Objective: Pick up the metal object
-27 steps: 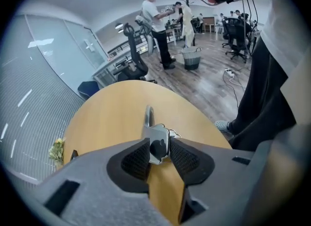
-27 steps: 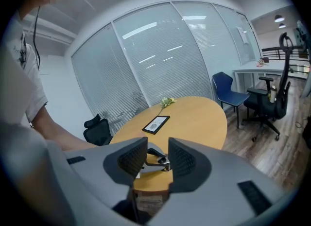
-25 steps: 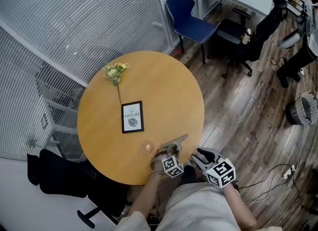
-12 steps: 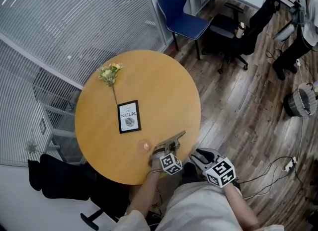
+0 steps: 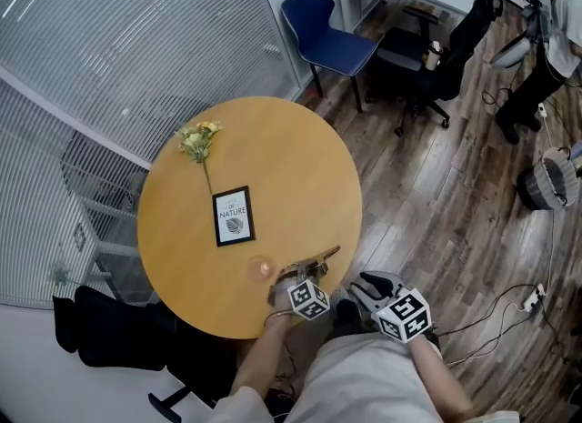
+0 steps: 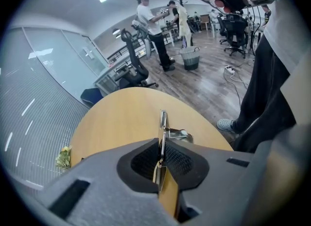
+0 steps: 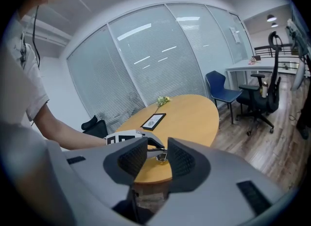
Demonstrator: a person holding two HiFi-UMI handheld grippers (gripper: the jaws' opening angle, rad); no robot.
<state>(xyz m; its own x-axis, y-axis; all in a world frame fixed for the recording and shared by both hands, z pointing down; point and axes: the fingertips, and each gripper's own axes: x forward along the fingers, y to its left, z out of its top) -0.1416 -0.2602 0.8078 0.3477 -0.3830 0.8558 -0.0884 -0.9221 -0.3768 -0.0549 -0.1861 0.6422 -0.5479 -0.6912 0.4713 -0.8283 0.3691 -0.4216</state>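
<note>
The metal object, a thin shiny strip with a bent bracket end, lies at the near edge of the round wooden table. My left gripper is at that edge, and its jaws are closing. In the left gripper view the metal object stands edge-on between the black pads, which press on it from both sides. My right gripper hangs off the table beside my lap, open and empty. In the right gripper view the right gripper points across at the left gripper.
A framed card lies mid-table, with a small bunch of flowers beyond it. A small clear round thing sits just left of the left gripper. A blue chair stands behind the table, a black chair at its near left.
The left gripper's jaws have closed in on the metal object at the table's near edge. The head view has shifted slightly. The right gripper has stayed put.
</note>
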